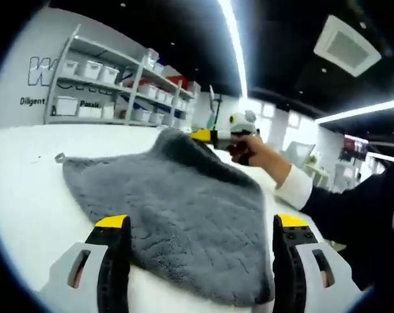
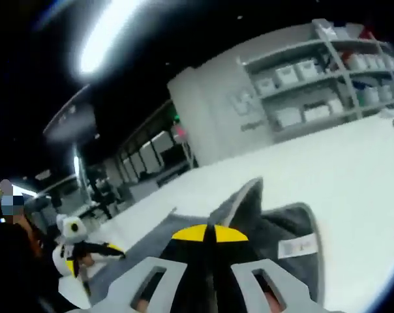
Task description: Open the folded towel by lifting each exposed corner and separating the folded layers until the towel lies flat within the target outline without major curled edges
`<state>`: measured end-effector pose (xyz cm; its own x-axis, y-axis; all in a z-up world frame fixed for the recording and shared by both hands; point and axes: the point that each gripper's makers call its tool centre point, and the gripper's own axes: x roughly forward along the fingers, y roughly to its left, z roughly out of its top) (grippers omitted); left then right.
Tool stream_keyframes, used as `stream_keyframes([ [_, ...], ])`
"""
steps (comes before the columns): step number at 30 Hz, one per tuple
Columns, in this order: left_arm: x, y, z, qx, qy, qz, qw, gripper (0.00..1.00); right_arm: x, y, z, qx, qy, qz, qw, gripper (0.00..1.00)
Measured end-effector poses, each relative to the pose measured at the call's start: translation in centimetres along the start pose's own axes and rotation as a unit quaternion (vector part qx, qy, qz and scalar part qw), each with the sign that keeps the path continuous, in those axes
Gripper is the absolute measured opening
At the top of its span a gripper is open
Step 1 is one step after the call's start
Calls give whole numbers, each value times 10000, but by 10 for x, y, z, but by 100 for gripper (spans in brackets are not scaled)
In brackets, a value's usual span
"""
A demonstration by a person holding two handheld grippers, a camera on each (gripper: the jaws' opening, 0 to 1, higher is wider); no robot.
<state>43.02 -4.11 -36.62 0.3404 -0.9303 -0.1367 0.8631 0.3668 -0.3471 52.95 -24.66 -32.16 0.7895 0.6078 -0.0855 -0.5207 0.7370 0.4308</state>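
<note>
Yellow-tipped jaws of the left gripper (image 1: 202, 228) stand wide apart, holding nothing, low over the near edge of the grey towel (image 1: 177, 208) spread on the white table (image 1: 27, 195). Its far corner is lifted by the right gripper (image 2: 207, 233), jaws pressed together on the cloth. A white care label (image 2: 296, 247) shows; its print is unreadable. Storage shelves (image 1: 112, 85) stand blurred behind.

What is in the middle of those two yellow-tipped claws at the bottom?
The gray towel lies between the open left gripper's jaws, in the left gripper view.
</note>
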Motion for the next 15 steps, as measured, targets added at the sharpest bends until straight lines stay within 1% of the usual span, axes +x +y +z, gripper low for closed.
stream_keyframes([
  [1,-2,-1,6,-252,-184,-54,9995,92,-1,7,-2,72,-5,71,9999,0],
  [2,-2,-1,8,-309,-226,-63,9992,93,0,7,-2,75,-9,71,9999,0],
  [3,-4,0,11,-424,-328,-87,9985,94,0,10,-2,82,-19,97,9999,0],
  [6,-9,5,18,-482,-484,-80,9976,94,4,11,-1,139,-59,100,9998,0],
  [8,-9,8,21,-344,-524,-1,9980,93,6,13,-1,232,-76,169,9996,0],
  [10,-10,5,20,-85,-542,76,9985,91,7,16,-1,281,-78,215,9993,0],
  [11,-10,3,20,34,-535,67,9985,90,8,17,-1,291,-84,227,9993,0],
  [13,-11,1,21,127,-534,63,9985,87,7,20,-2,273,-68,257,9993,0],
  [15,-11,-3,22,248,-533,36,9983,88,8,21,-2,249,-57,251,9994,0],
])
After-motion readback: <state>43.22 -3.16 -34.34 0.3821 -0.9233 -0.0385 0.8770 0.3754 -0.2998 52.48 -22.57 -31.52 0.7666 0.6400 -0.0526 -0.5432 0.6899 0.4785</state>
